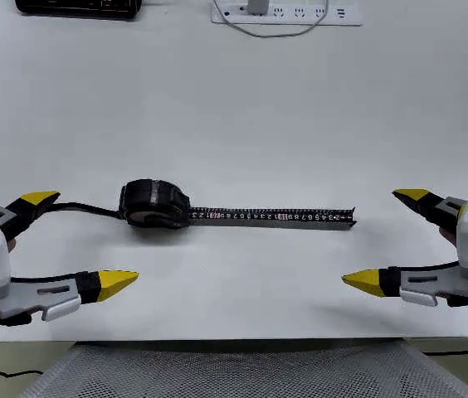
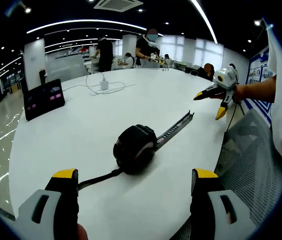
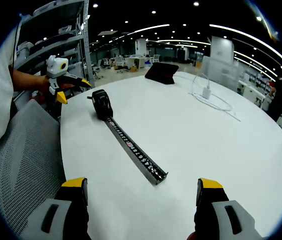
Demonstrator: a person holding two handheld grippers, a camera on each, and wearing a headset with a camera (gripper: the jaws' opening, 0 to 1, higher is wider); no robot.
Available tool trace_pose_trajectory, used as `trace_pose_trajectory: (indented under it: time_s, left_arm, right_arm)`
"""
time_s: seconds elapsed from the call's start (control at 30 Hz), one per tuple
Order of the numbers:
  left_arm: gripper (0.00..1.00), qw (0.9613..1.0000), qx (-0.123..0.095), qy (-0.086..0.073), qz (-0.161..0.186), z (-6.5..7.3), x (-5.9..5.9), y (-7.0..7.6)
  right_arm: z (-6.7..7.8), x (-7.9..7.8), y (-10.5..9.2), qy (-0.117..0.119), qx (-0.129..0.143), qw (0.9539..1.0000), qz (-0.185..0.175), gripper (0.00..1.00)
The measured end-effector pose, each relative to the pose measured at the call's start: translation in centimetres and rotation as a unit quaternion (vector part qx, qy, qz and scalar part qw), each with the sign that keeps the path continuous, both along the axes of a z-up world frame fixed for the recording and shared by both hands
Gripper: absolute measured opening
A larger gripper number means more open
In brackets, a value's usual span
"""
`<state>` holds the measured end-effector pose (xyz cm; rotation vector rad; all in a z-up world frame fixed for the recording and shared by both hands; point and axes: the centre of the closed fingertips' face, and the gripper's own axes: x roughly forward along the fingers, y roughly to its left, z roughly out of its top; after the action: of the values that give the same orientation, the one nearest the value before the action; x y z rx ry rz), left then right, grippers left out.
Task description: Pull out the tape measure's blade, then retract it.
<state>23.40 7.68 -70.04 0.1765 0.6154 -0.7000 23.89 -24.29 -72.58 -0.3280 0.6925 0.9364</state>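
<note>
A black tape measure (image 1: 153, 203) lies on the white table (image 1: 242, 116), its dark blade (image 1: 271, 217) drawn out to the right and lying flat. A black wrist strap (image 1: 85, 209) trails left from the case. My left gripper (image 1: 91, 239) stands open just left of the case, the strap passing between its yellow-tipped fingers. My right gripper (image 1: 379, 239) is open to the right of the blade's end hook (image 1: 352, 218), apart from it. In the left gripper view the tape measure (image 2: 135, 148) sits ahead of the jaws. In the right gripper view the blade (image 3: 133, 150) points toward the open jaws.
A white power strip (image 1: 288, 12) with a looping white cable sits at the table's far edge, a black device (image 1: 79, 7) at the far left. A grey mesh chair (image 1: 234, 369) is below the near table edge. People stand in the background of the left gripper view.
</note>
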Motion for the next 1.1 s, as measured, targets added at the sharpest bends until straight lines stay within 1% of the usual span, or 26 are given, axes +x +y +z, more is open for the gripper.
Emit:
trace_pose_trajectory:
  time_s: [0.13, 0.23, 0.27, 0.33, 0.4, 0.53, 0.73, 0.87, 0.97, 1.1]
  left_arm:
    - [0.92, 1.0, 0.001, 0.004, 0.008, -0.2, -0.4, 0.3]
    - [0.92, 0.9998, -0.006, 0.005, 0.017, -0.2, -0.6, 0.6]
    - [0.92, 0.9997, -0.008, 0.008, 0.02, -0.3, -0.8, 0.6]
    - [0.93, 0.9996, -0.008, 0.009, 0.026, -0.5, -1.0, 0.8]
    - [0.93, 0.9994, -0.014, 0.013, 0.029, -0.5, -1.3, 0.8]
    - [0.93, 0.9991, -0.014, 0.018, 0.036, -1.1, -1.9, 1.1]
    - [0.94, 0.9985, -0.023, 0.024, 0.044, -1.1, -2.2, 1.1]
    - [0.94, 0.9984, -0.024, 0.023, 0.045, -1.0, -2.5, 1.0]
    - [0.94, 0.9982, -0.024, 0.022, 0.05, -1.0, -2.6, 1.1]
    - [0.95, 0.998, -0.023, 0.02, 0.056, -1.0, -2.6, 1.4]
  right_arm:
    - [0.0, -0.5, 0.1, 0.005, 0.005, 1.0, -0.002, 0.91]
    - [-0.1, -0.8, 0.2, 0.007, 0.007, 1.0, -0.003, 0.91]
    - [-0.1, -1.0, 0.3, 0.008, 0.009, 0.9999, -0.004, 0.91]
    - [-0.2, -1.3, 0.3, 0.008, 0.008, 0.9999, -0.004, 0.91]
    - [-0.2, -1.4, 0.3, 0.009, 0.01, 0.9999, -0.006, 0.92]
    - [-0.1, -1.9, 0.4, 0.01, 0.013, 0.9998, -0.011, 0.92]
    - [-0.3, -2.2, 0.2, 0.01, 0.008, 0.9997, -0.018, 0.91]
    - [-0.4, -2.4, 0.1, 0.012, 0.007, 0.9997, -0.021, 0.91]
    - [-0.5, -2.5, 0.1, 0.013, 0.008, 0.9997, -0.022, 0.92]
    - [-0.5, -2.5, -0.1, 0.008, 0.007, 0.9996, -0.026, 0.92]
